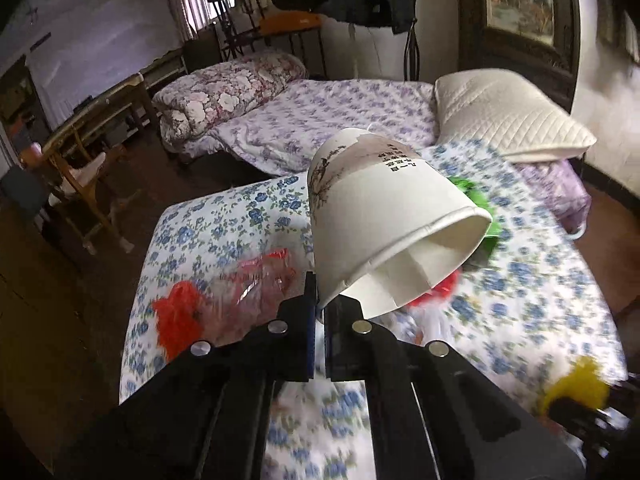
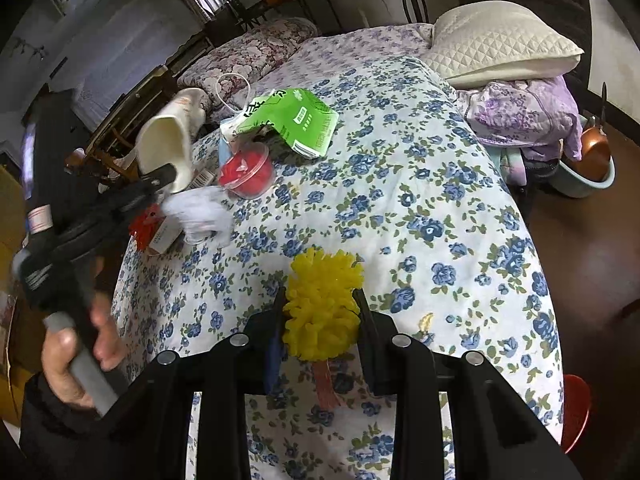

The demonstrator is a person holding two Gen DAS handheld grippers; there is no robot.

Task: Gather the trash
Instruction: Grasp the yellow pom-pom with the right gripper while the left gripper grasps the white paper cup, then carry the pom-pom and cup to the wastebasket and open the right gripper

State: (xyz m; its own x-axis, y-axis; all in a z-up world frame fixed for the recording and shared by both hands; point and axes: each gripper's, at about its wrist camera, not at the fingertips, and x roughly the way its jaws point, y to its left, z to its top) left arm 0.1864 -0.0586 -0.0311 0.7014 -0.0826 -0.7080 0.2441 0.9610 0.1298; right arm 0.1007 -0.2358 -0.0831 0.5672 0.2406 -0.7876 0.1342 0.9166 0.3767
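white quilted pillow [image 2: 506, 50] | rolled floral quilt [image 1: 224, 94] | copper pan [image 2: 592, 154] in basin | wooden chair [image 1: 86, 184]

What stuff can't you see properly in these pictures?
- Left wrist view: the flowered cloth and the trash near the left tongs are smeared by motion blur; the paper cup hides most of the green packet.
- Left wrist view: the right tongs sit at the bottom right edge, cut off and blurred, so only a bit of the yellow fuzzy thing shows.
- Right wrist view: print on the green packet is too small to read.
- Both views: no trash bin shows.
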